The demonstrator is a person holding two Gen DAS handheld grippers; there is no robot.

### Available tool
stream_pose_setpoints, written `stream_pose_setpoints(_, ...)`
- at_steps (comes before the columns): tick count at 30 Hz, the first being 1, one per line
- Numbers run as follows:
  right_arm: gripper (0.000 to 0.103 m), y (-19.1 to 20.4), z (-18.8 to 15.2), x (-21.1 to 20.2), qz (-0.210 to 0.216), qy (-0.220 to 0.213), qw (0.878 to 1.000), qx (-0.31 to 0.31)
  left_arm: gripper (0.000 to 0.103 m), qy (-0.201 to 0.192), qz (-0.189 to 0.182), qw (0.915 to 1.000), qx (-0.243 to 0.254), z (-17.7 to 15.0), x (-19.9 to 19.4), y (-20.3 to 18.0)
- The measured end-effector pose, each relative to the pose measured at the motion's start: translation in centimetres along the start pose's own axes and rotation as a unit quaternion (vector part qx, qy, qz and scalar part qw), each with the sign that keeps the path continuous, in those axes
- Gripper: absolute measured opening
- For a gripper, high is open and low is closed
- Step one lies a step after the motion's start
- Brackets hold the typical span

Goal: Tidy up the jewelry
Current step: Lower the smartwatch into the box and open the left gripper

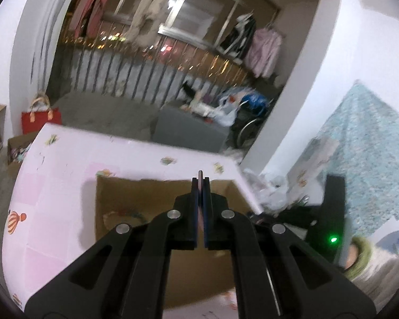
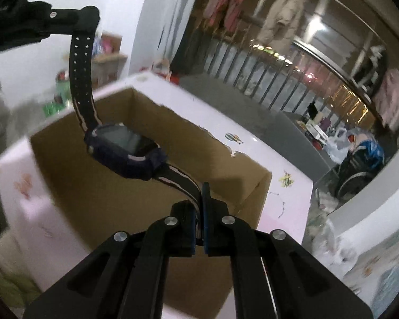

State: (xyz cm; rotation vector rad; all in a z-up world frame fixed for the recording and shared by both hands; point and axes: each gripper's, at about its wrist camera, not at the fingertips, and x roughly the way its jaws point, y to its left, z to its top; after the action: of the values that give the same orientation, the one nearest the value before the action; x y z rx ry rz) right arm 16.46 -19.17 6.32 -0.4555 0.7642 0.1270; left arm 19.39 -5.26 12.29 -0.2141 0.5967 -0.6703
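- Watch (image 2: 125, 146): dark case with a dark screen, dark straps edged in pale pink, one strap perforated. It hangs in the air above the open box, stretched between the two grippers.
- Right gripper (image 2: 199, 207): fingers pressed together on the end of the plain strap; the watch case lies just ahead of the fingertips, up and to the left in the right wrist view.
- Left gripper (image 2: 89, 17): seen at the upper left of the right wrist view, pinching the far end of the perforated strap, which drops from it down to the case. In its own view (image 1: 200, 186) the fingers are closed on a thin pinkish edge that sticks up between the pads.
- Cardboard box (image 2: 220, 156): brown, open at the top, directly below the watch and both grippers. Its floor is mostly hidden; in the left wrist view a blurred pale, colourful item (image 1: 125, 216) lies at the lower left of the interior, too smeared to identify.
- Pink surface (image 1: 66, 159): pale pink with small cartoon prints, surrounding the box on all visible sides.
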Motion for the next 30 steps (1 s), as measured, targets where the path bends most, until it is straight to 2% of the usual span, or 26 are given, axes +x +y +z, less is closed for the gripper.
stream_pose_setpoints(6,0.004,0.2,2.5,5.5,-0.001,0.064,0.995,-0.071,0.002,0.056,0.048,0.9973,0.006,0.0,6.4,2.4)
stream_pose_setpoints(10,0.006,0.3,3.3,8.1,-0.006,0.102,0.99,-0.1,0.002,0.097,0.094,0.9904,0.028,-0.2,9.7,3.1)
stream_pose_setpoints(11,0.011,0.4,3.3,8.5,-0.005,0.106,0.989,-0.107,0.005,0.101,0.102,0.9891,0.031,-0.2,10.0,3.2)
stream_pose_setpoints(12,0.013,0.6,3.4,8.8,-0.001,0.11,0.987,-0.115,0.013,0.105,0.113,0.9874,0.035,-0.2,10.3,3.3)
stream_pose_setpoints(15,0.031,0.9,3.1,9.7,-0.009,0.125,0.983,-0.132,0.016,0.102,0.12,0.9866,0.042,-0.2,10.5,3.3)
stream_pose_setpoints(20,0.038,1.2,2.3,9.4,-0.021,0.132,0.98,-0.148,0.016,0.091,0.125,0.987,0.044,-0.1,9.6,3.2)
stream_pose_setpoints(22,0.042,0.9,2.3,8.8,-0.029,0.127,0.98,-0.148,0.016,0.083,0.129,0.987,0.046,0.0,9.1,2.8)
stream_pose_setpoints(30,0.047,-1.6,3.0,5.0,-0.058,0.091,0.985,-0.132,0.017,0.05,0.135,0.9886,0.043,0.2,5.6,2.1)
